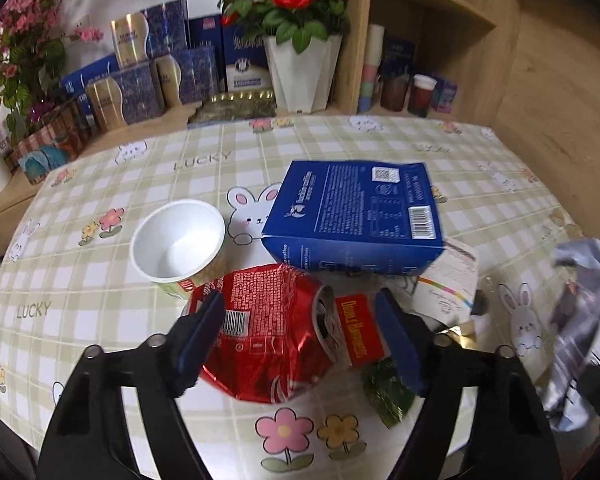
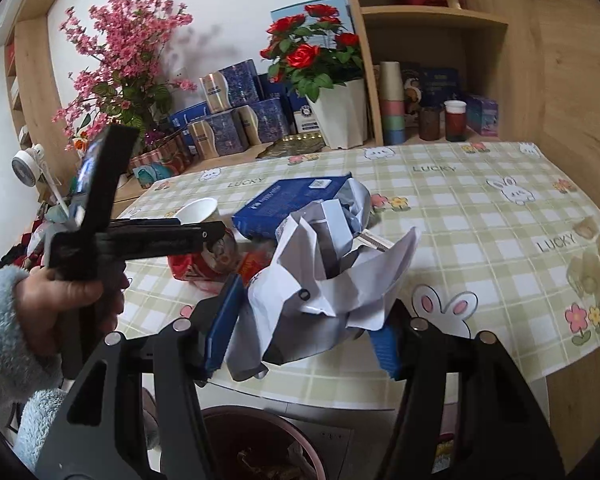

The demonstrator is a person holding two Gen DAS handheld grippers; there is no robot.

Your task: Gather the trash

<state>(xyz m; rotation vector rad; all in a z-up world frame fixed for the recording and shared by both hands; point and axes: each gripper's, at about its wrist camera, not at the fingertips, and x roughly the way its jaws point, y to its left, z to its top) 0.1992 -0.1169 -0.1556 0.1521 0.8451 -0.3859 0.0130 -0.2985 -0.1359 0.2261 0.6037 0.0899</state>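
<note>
A crushed red can (image 1: 268,332) lies on the checked tablecloth between the fingers of my left gripper (image 1: 298,340). The left pad is at the can's side and the right pad stands clear of it, over a red packet (image 1: 358,330), so the gripper is open. Behind the can are a white paper cup (image 1: 180,240) and a blue coffee box (image 1: 352,216). My right gripper (image 2: 304,332) is shut on a crumpled white and grey paper bag (image 2: 324,280), held over the table's near edge. Below it stands a brown bin (image 2: 228,420).
A green wrapper (image 1: 386,396) and a white slip with coloured stripes (image 1: 444,284) lie near the can. Rose pot (image 1: 300,72), blue tins and stacked cups line the back ledge. A wooden shelf unit (image 2: 432,16) rises at the right. A sleeved hand (image 2: 60,292) holds the left gripper.
</note>
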